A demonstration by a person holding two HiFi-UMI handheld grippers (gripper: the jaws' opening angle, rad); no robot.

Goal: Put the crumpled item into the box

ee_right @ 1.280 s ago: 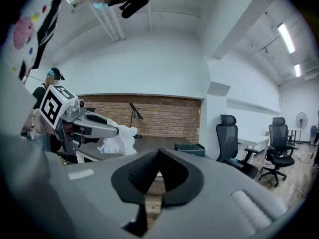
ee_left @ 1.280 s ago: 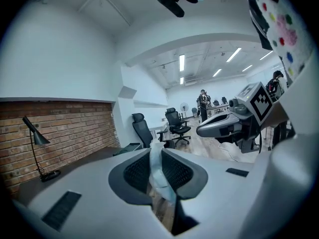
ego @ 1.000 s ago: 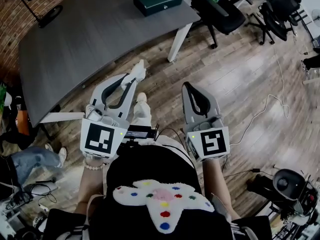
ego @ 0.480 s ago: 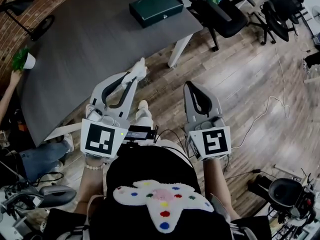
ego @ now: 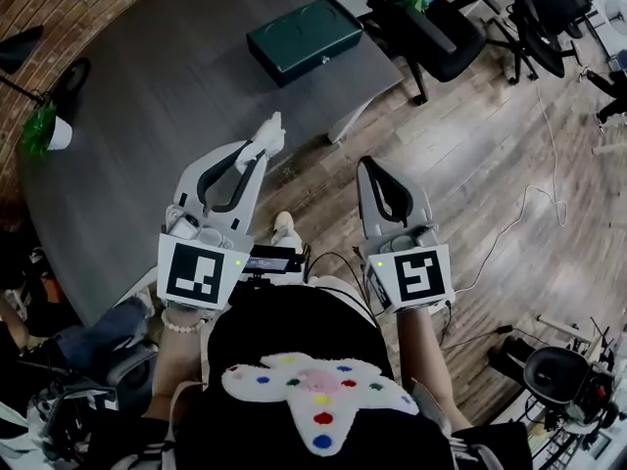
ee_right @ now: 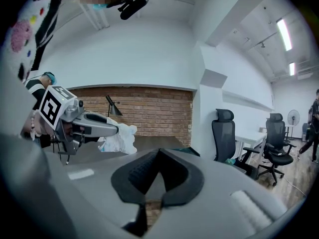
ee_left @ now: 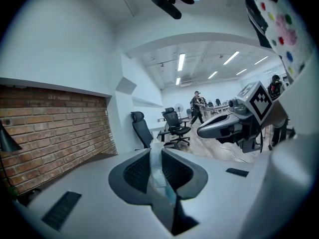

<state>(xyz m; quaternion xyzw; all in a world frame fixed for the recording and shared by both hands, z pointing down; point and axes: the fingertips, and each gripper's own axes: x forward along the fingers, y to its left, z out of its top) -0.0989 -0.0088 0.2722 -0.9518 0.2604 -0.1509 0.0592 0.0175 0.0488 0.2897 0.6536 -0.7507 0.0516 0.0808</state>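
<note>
A white crumpled item [ego: 270, 133] is pinched at the tips of my left gripper [ego: 263, 149], which is held over the near edge of the dark grey table [ego: 167, 86]. In the left gripper view the crumpled item [ee_left: 156, 169] fills the narrow gap between the jaws. The dark green box [ego: 306, 37] lies closed on the table's far right corner, well ahead of both grippers. My right gripper [ego: 370, 167] is shut and empty, over the wooden floor beside the table leg. The right gripper view shows the left gripper [ee_right: 84, 124] with the crumpled item [ee_right: 119, 139] at its tip.
A small potted plant [ego: 44, 130] and a black desk lamp [ego: 24, 52] stand at the table's left. Black office chairs [ego: 431, 18] crowd the floor beyond the box. A white cable [ego: 534, 199] trails over the floor at the right.
The table and the green box have drawn nearer in the head view. A hand set a potted plant on the table's left side. Both grippers keep their grip states.
</note>
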